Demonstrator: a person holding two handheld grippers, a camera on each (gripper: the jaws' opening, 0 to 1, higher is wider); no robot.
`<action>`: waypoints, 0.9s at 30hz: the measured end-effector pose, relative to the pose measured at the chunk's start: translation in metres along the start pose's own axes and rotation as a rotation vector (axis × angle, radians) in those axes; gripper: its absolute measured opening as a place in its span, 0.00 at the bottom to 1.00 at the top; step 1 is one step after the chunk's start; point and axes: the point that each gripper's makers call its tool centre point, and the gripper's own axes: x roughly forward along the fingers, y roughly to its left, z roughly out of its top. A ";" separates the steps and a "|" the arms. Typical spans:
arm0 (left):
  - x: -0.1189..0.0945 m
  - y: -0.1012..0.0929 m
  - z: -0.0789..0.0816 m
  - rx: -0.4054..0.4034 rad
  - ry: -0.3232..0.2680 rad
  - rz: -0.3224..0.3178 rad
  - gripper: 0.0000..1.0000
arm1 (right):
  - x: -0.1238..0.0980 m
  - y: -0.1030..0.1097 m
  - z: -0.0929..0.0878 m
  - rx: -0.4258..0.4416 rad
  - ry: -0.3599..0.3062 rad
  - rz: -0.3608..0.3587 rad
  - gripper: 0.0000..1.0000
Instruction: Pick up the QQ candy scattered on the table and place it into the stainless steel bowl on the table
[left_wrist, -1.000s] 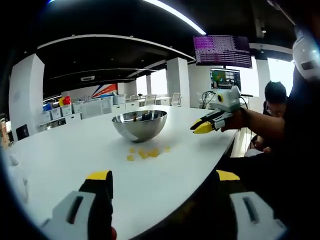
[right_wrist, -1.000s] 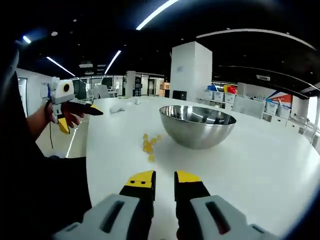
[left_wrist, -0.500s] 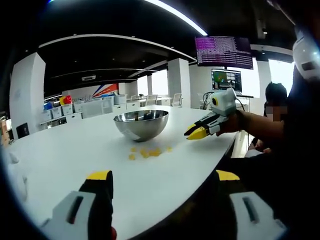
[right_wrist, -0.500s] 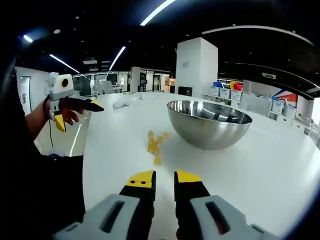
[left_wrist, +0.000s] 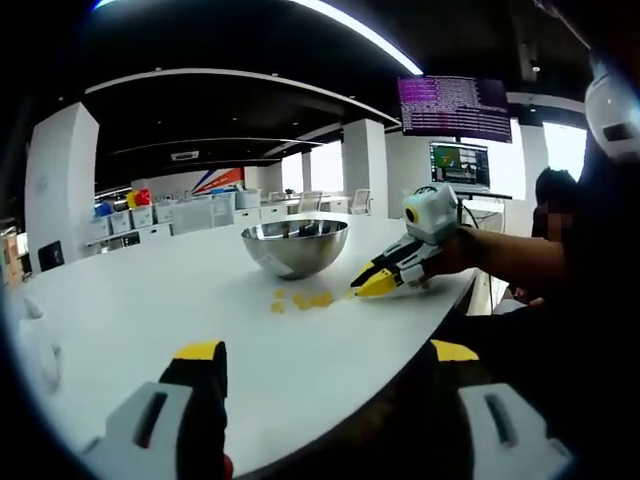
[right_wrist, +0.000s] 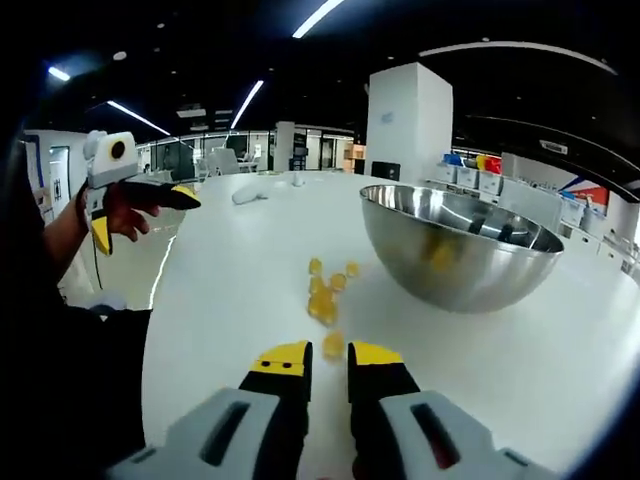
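Several yellow QQ candies lie in a small heap on the white table, just in front of the stainless steel bowl. My right gripper comes in from the right, held by a hand, its yellow tips together and low beside the heap. In the right gripper view its own jaws stand nearly together, with one candy just ahead of the tips and the other candies beyond, left of the bowl. My left gripper is wide open with nothing in it, back from the heap; it also appears as the left gripper.
A white object lies at the table's far end. The table edge curves along the right, where a seated person is. Shelves with coloured bins and pillars stand far off.
My right gripper has dropped and moved in toward the candy heap, so bowl and candies look larger in its view. The left gripper stays open and has barely shifted.
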 end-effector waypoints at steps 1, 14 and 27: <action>-0.001 0.000 0.000 -0.001 0.000 0.001 0.81 | 0.002 0.000 0.000 0.001 0.002 0.001 0.15; -0.007 0.005 -0.004 -0.007 0.001 0.013 0.79 | 0.011 0.000 -0.001 0.000 0.007 -0.003 0.10; -0.004 0.001 0.000 0.005 0.003 0.005 0.79 | 0.002 -0.002 0.001 -0.011 -0.007 -0.012 0.09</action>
